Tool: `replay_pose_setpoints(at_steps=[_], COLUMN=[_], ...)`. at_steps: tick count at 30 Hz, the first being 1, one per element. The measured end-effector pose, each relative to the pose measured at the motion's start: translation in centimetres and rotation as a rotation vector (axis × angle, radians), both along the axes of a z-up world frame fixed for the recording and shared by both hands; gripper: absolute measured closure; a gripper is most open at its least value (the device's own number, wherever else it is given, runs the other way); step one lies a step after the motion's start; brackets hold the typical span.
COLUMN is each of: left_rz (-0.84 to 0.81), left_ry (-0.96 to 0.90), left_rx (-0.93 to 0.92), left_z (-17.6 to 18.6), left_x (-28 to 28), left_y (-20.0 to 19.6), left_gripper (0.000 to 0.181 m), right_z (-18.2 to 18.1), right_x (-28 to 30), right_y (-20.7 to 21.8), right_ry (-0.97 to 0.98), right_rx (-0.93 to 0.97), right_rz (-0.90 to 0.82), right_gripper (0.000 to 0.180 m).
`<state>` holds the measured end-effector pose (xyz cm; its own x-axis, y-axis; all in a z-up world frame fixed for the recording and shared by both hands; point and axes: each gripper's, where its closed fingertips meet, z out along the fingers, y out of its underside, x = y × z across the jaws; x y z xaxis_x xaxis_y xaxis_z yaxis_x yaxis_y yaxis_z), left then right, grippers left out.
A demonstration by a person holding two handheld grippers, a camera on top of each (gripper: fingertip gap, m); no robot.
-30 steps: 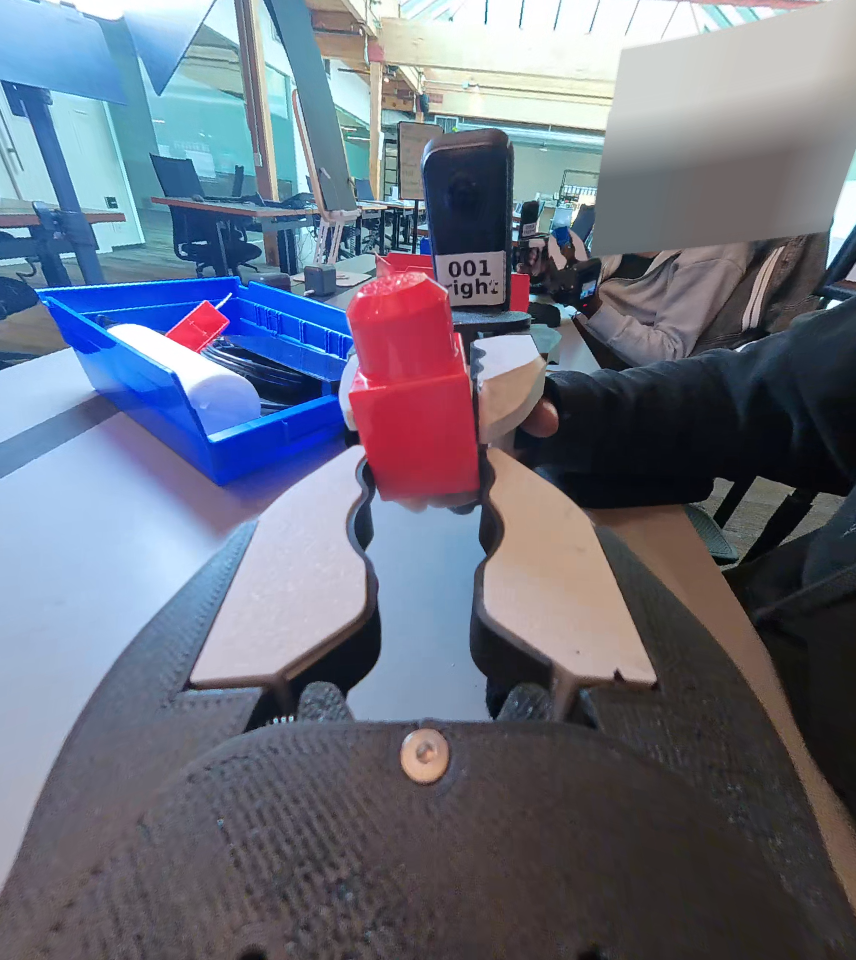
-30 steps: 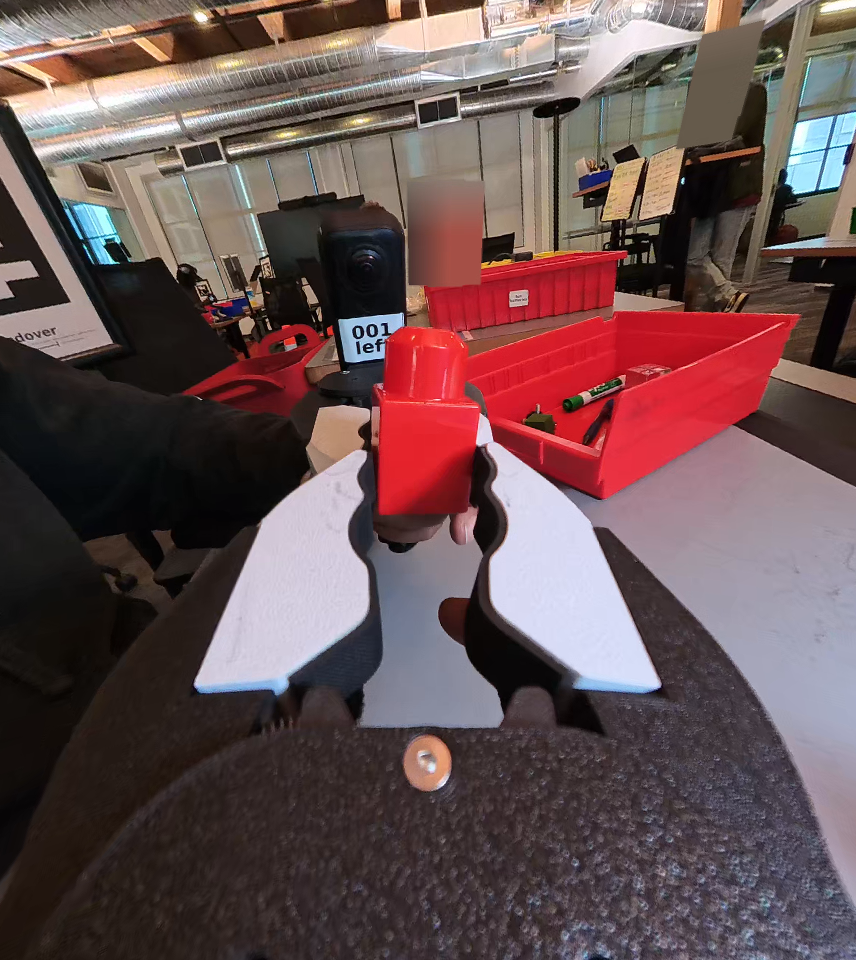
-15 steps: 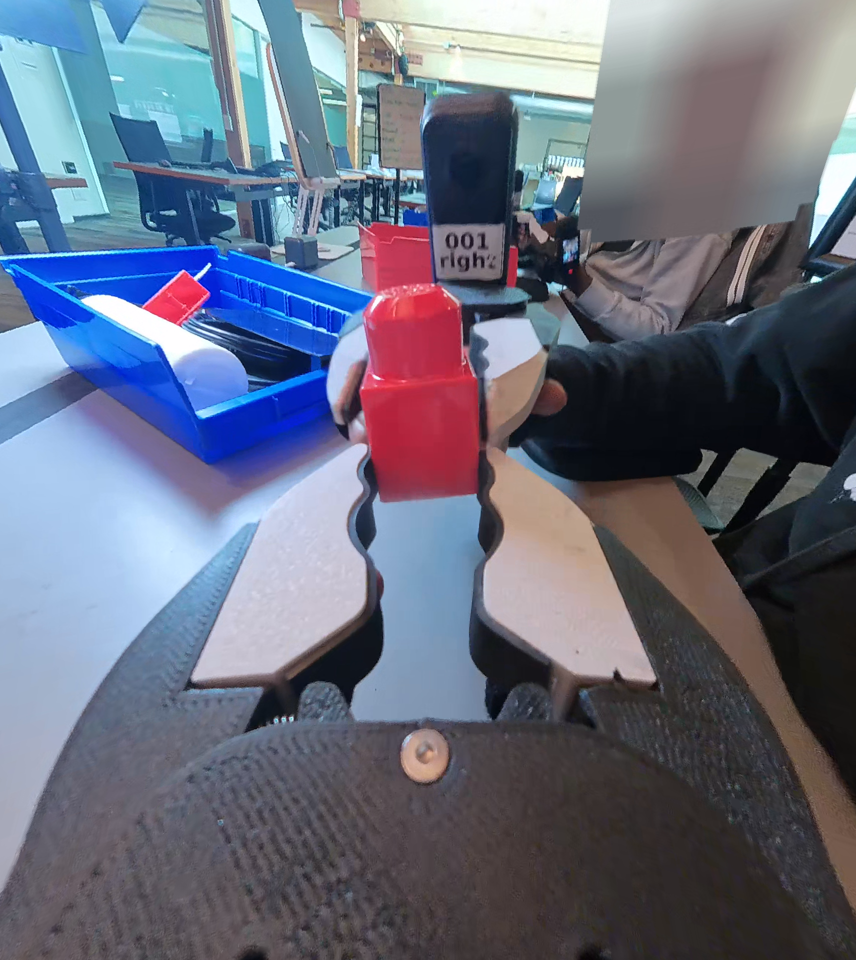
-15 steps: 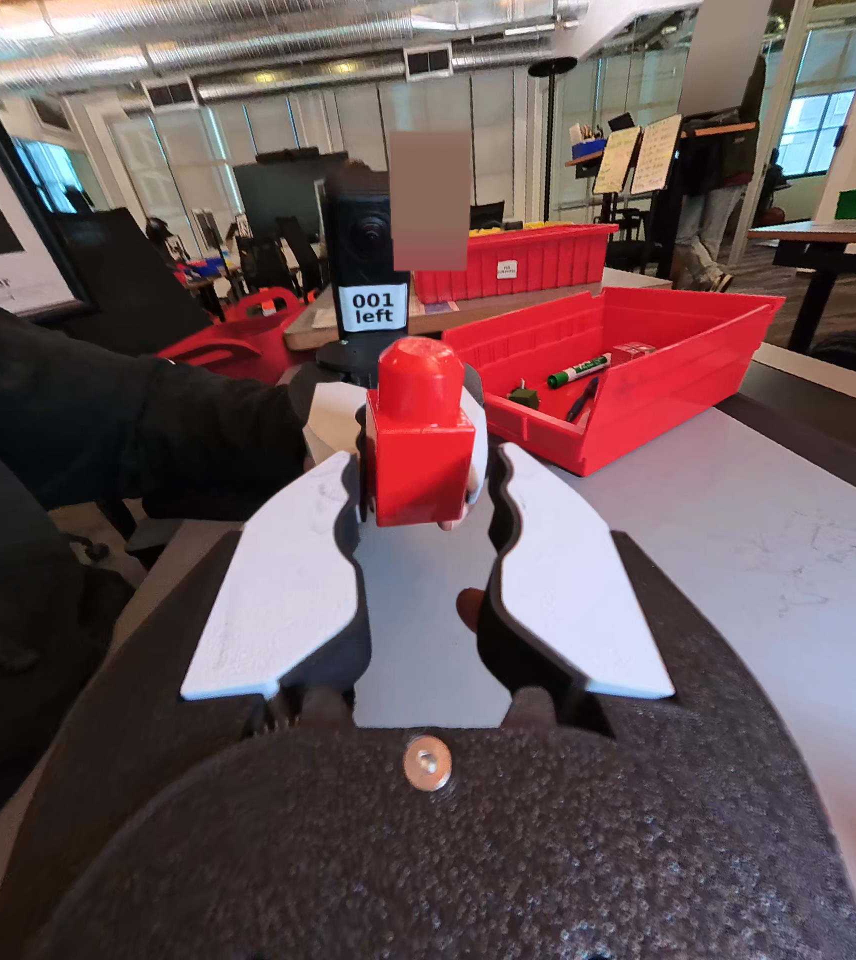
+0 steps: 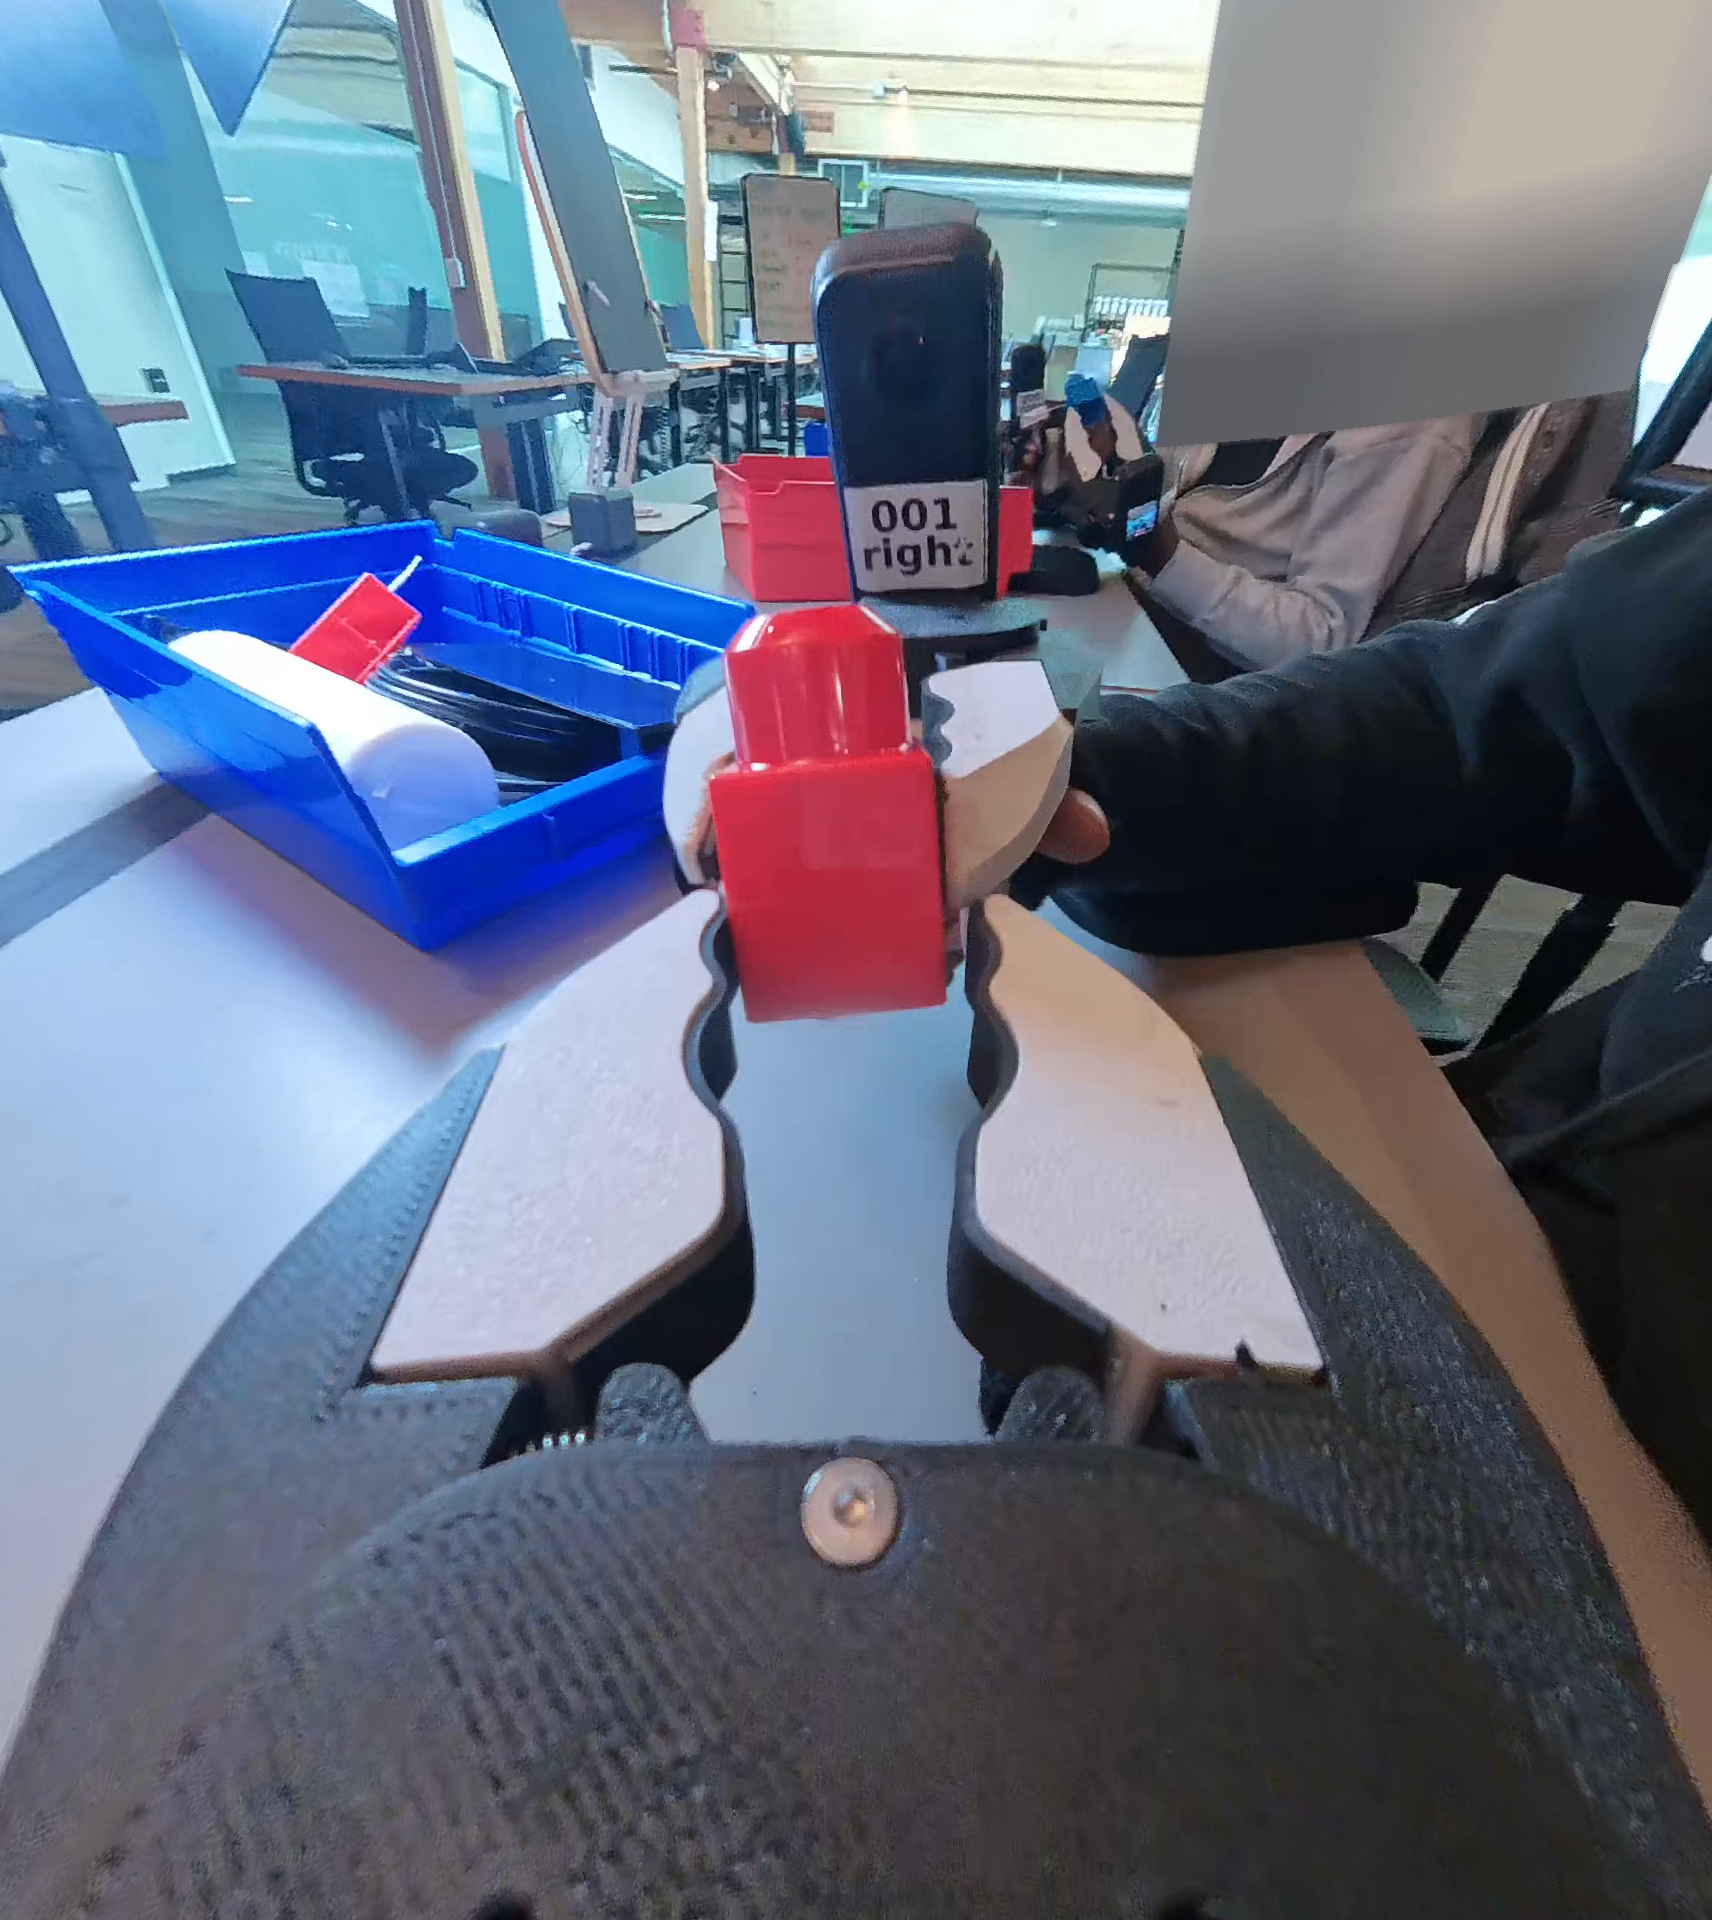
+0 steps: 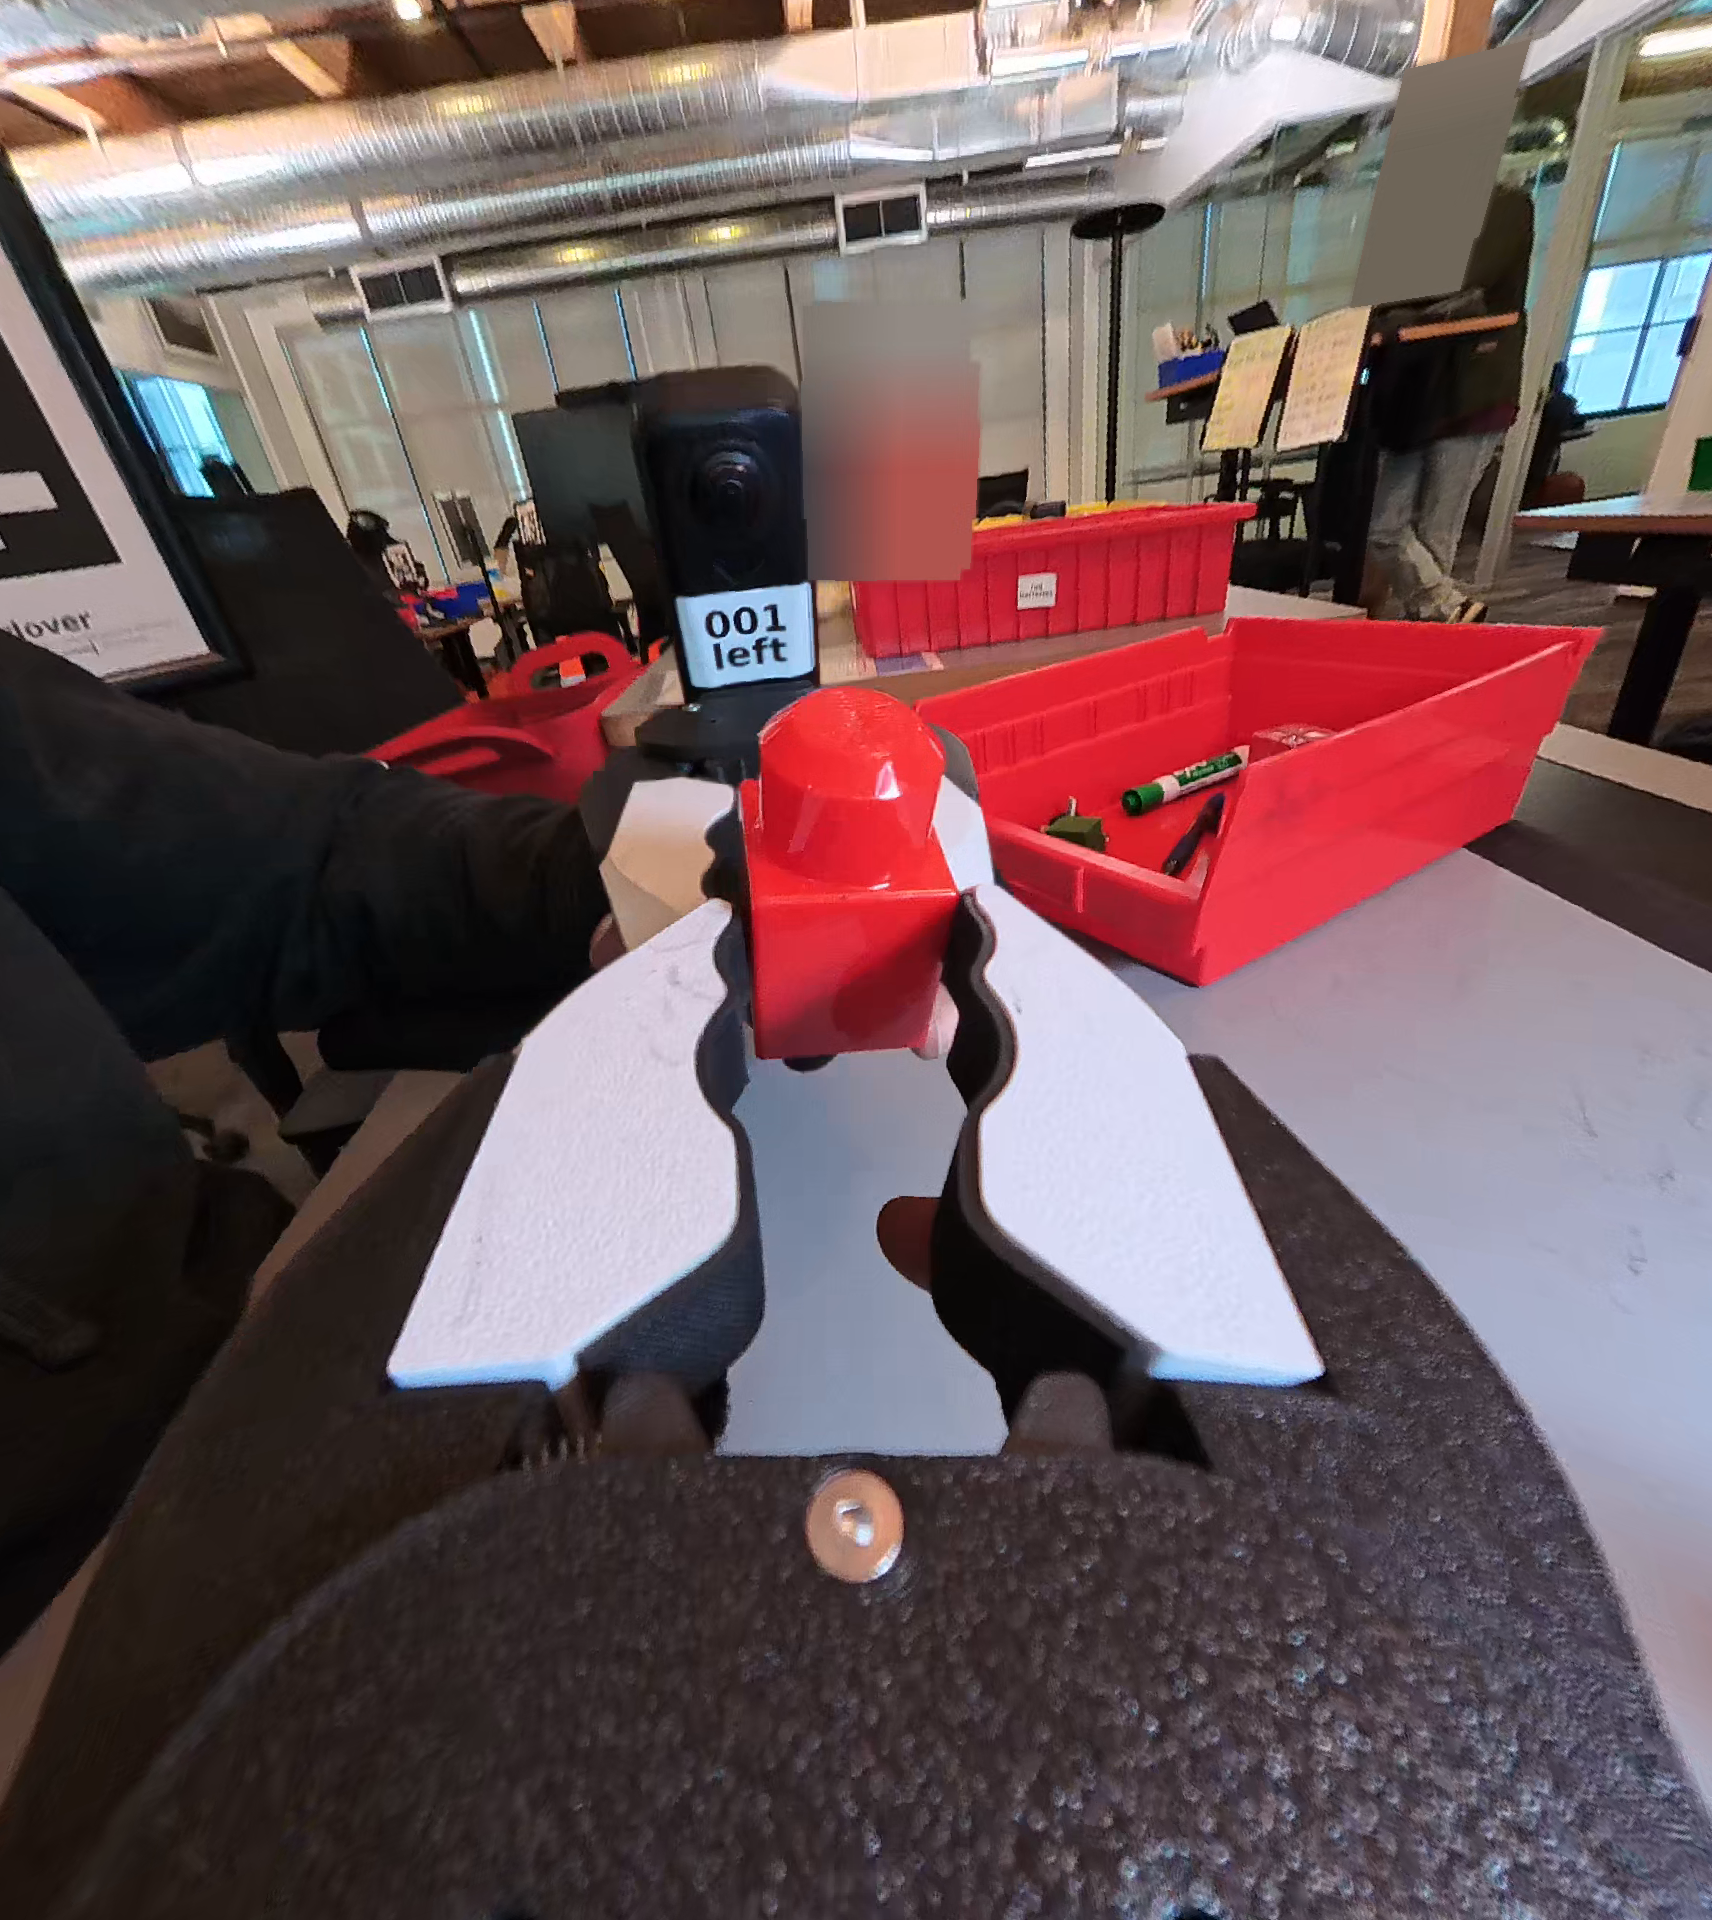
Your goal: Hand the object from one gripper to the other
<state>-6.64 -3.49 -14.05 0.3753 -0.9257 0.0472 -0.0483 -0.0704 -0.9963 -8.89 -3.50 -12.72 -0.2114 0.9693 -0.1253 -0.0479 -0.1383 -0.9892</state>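
The hand-over is at its middle stage, with both tools meeting at the same thing. The red block (image 5: 831, 883), a cube with a round knob on top, hangs upright in the air above the grey surface (image 5: 156, 1091), between the tips of the two tools.

In the right wrist view, the right claw (image 6: 847, 914) is pressed against both side faces of the cube with no gap showing, so it looks clamped on the block.

In the left wrist view, the left claw (image 5: 847, 920) also brackets the cube. One finger lies against the block, but a thin sliver shows between the block and the other finger. I judge this grip to be slackened, slightly apart rather than squeezing (the margin is small, so this is a reading, not a certainty).

If that is right, the weight now rests with the right claw and the receiving grip is made. What remains is for the left claw to spread fully and back away without nudging the cube, leaving the block with the right one alone.

The blue bin (image 5: 260, 727) and the red bin (image 6: 1351, 862) both stand on the surface, off to either side, and play no part in this.
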Motion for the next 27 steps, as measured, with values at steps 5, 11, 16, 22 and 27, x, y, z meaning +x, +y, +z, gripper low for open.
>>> replay_pose_setpoints(at_steps=[5, 11, 16, 22, 27], left_rz=[-0.019, -0.106, -0.144, -0.119, -0.017], left_ry=[0.052, 0.177, 0.305, 0.246, 0.078], left_rx=[-0.023, -0.115, -0.155, -0.131, -0.028], left_z=[-0.5, -2.4, -4.6, -3.7, -1.2], left_x=[-0.3, -1.3, -1.8, -1.9, -2.0], left_y=[0.0, -0.6, -0.9, -0.5, 0.7], left_gripper=[0.144, 0.144, 0.144, 0.144, 0.144], right_z=[-0.5, -1.7, -5.4, -4.6, -2.2], right_x=[0.0, 0.3, 0.0, -0.1, 0.0], right_y=[-0.1, -0.1, -0.7, -0.2, 0.6], right_ry=[-0.054, -0.176, -0.370, -0.294, -0.135], right_rx=[0.016, 0.026, 0.155, 0.122, 0.071], right_rz=[0.020, 0.064, 0.069, 0.052, -0.003], right_gripper=[0.144, 0.128, 0.142, 0.145, 0.146])
